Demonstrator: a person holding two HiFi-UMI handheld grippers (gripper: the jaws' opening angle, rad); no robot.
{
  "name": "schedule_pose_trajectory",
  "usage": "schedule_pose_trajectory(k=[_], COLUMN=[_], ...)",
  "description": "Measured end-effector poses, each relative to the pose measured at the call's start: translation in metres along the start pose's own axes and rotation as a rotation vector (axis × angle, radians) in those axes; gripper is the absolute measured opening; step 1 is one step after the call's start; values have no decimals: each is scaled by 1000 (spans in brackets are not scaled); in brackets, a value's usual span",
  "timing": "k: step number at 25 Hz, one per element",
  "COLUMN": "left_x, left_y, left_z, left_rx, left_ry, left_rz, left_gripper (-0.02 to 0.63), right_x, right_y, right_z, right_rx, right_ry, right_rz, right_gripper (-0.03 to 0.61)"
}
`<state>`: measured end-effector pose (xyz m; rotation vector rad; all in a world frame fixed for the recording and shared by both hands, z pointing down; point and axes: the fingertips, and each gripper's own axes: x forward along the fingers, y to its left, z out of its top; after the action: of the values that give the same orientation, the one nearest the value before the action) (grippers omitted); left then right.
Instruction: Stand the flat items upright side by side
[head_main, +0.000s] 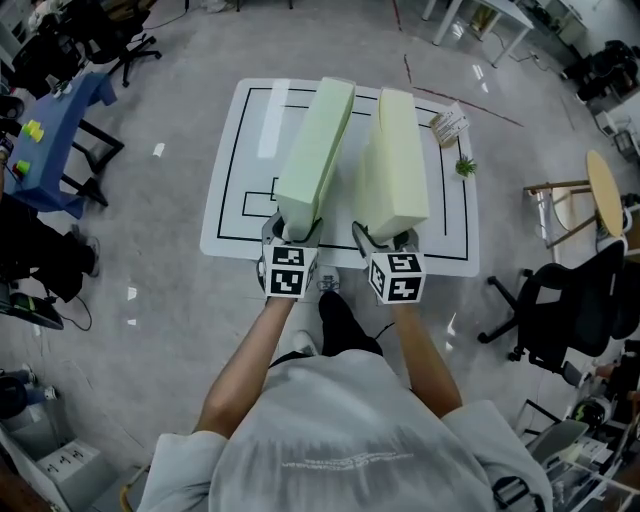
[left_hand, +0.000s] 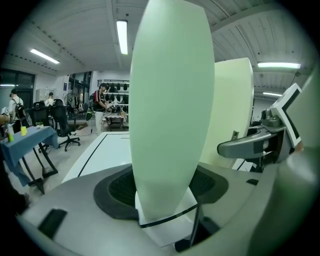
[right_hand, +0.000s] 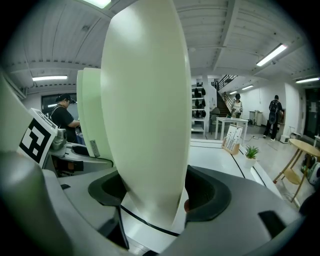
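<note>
**Green slab** (head_main: 315, 150): flat foam piece, upright on its long edge above the white surface (head_main: 228, 205) marked with black lines. Near end clamped between the jaws of the left gripper (head_main: 292, 232); dark pads press both faces.

**Pale yellow slab** (head_main: 395, 165): same form, upright on edge, just beside the green slab on its right, a narrow gap between them. Near end clamped in the jaws of the right gripper (head_main: 385, 240). No view settles whether either lower edge touches the surface.

**Surface, far right corner:** card stand (head_main: 450, 124); small potted plant (head_main: 465, 166) beside it.

**Floor around:** blue table (head_main: 55, 130) at left; black office chair (head_main: 560, 300) and round wooden stool (head_main: 605, 190) at right.
</note>
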<state>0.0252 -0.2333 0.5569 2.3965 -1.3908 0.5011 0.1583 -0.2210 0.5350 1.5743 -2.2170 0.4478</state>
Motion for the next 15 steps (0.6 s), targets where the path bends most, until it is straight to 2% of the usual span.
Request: schedule_pose_trajectory(k=[3, 8, 15], left_x=[5, 4, -7], left_y=[-13, -32, -52], left_z=[0, -1, -7], left_rx=[22, 44, 55], left_ry=[9, 7, 1], left_rz=[-33, -111, -215], left_gripper=[302, 311, 319], right_x=[0, -4, -14], right_y=[3, 8, 20], right_z=[-1, -2, -11], right_rx=[-6, -33, -132], right_ry=[3, 15, 55], right_rz=[19, 105, 221], right_gripper=[367, 367, 373])
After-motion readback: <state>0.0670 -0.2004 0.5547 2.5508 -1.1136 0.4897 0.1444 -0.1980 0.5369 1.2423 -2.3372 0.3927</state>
